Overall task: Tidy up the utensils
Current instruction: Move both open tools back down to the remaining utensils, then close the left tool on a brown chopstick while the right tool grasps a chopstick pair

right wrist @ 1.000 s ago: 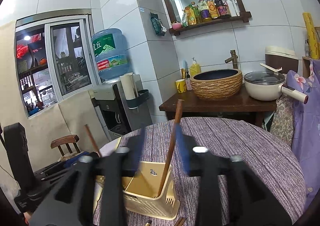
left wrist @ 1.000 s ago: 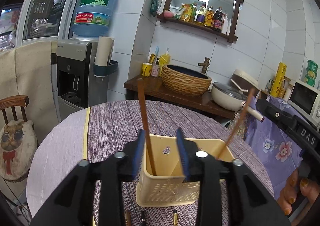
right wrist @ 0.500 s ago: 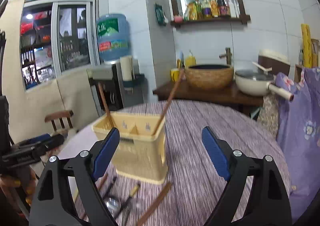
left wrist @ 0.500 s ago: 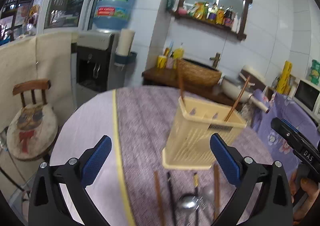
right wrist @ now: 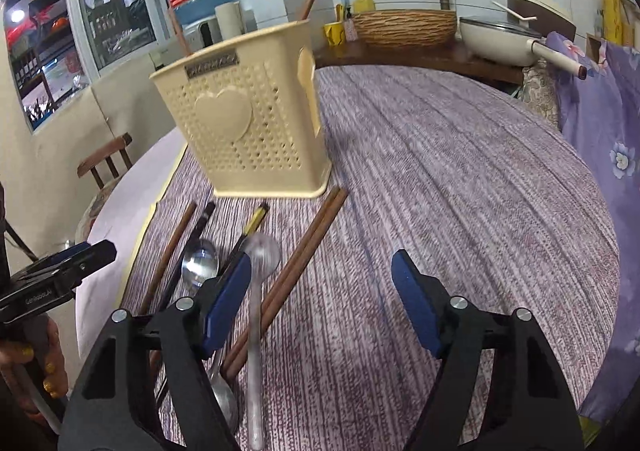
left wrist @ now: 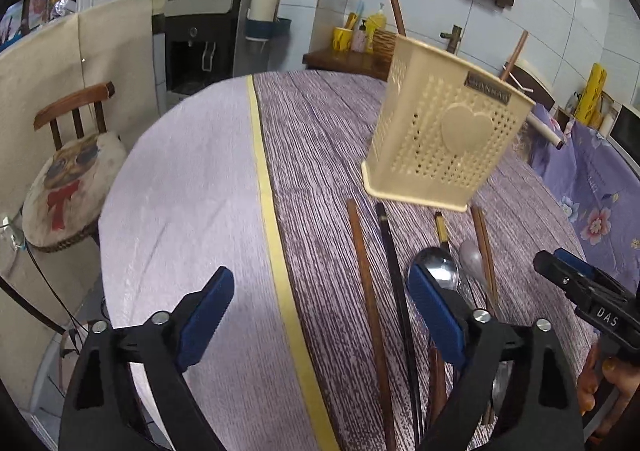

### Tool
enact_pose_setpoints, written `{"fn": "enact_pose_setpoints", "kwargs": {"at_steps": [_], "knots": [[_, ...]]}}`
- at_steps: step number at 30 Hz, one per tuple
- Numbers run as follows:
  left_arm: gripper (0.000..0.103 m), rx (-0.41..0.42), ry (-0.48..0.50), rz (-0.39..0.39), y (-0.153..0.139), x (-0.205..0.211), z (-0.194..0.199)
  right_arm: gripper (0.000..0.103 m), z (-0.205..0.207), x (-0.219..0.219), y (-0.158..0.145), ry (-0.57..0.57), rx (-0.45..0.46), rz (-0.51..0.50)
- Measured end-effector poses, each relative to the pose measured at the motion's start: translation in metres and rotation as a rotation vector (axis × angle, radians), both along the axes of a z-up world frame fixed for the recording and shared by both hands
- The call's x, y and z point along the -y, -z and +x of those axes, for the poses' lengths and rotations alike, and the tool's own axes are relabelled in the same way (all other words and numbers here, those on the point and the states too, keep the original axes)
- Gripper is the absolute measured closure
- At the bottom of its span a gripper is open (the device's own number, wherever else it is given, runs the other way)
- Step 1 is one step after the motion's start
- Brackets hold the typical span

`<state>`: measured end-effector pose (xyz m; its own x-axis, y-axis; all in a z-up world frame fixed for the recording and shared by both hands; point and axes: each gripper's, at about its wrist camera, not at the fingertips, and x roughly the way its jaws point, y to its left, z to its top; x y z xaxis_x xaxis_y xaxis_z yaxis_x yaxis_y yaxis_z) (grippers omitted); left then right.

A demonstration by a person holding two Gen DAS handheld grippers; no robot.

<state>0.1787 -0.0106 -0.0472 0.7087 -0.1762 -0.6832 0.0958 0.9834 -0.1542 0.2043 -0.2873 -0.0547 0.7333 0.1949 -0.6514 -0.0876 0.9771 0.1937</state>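
A cream perforated utensil holder (left wrist: 448, 131) stands on the round table with two brown chopsticks (left wrist: 394, 1) upright in it; it also shows in the right wrist view (right wrist: 248, 127). In front of it lie loose brown chopsticks (left wrist: 366, 283), a black chopstick (left wrist: 394, 271), a metal spoon (left wrist: 438, 267) and a clear spoon (right wrist: 260, 255). A pair of brown chopsticks (right wrist: 304, 251) lies beside them. My left gripper (left wrist: 316, 315) is open and empty, near the spoon. My right gripper (right wrist: 322, 295) is open and empty, just right of the utensils.
The table carries a purple striped cloth (right wrist: 460, 171) with a yellow stripe (left wrist: 272, 211). A wooden chair with a cushion (left wrist: 68, 171) stands at the left. A water dispenser (left wrist: 208, 35), a counter with a woven basin (right wrist: 404, 25) and a pot (right wrist: 500, 39) stand behind.
Both grippers let go of the chopsticks in the holder, opened wide and drew back and down toward the near table edge. The loose utensils came into view.
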Motion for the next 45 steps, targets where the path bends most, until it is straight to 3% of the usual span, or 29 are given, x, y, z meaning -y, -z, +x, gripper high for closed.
{"fn": "enact_pose_setpoints", "kwargs": {"at_steps": [4, 10, 27, 32, 42, 45], "knots": [[0.038, -0.027, 0.008, -0.009, 0.007, 0.003, 0.0, 0.037, -0.002, -0.014, 0.0, -0.04, -0.004, -0.034], [0.05, -0.071, 0.042, -0.007, 0.017, 0.011, 0.006, 0.048, 0.009, -0.019, 0.013, -0.023, -0.071, -0.066], [0.054, -0.105, 0.068, 0.089, 0.028, 0.029, 0.019, 0.061, 0.036, -0.015, 0.024, 0.022, -0.16, -0.111], [0.054, -0.106, 0.065, 0.087, 0.027, 0.03, 0.023, 0.066, 0.043, -0.003, 0.027, 0.04, -0.185, 0.011], [0.062, -0.116, 0.086, 0.134, 0.029, 0.043, 0.043, 0.074, 0.061, -0.015, 0.027, 0.064, -0.195, -0.026], [0.067, -0.112, 0.075, 0.151, 0.03, 0.044, 0.05, 0.082, 0.067, -0.014, 0.026, 0.084, -0.196, -0.033]]}}
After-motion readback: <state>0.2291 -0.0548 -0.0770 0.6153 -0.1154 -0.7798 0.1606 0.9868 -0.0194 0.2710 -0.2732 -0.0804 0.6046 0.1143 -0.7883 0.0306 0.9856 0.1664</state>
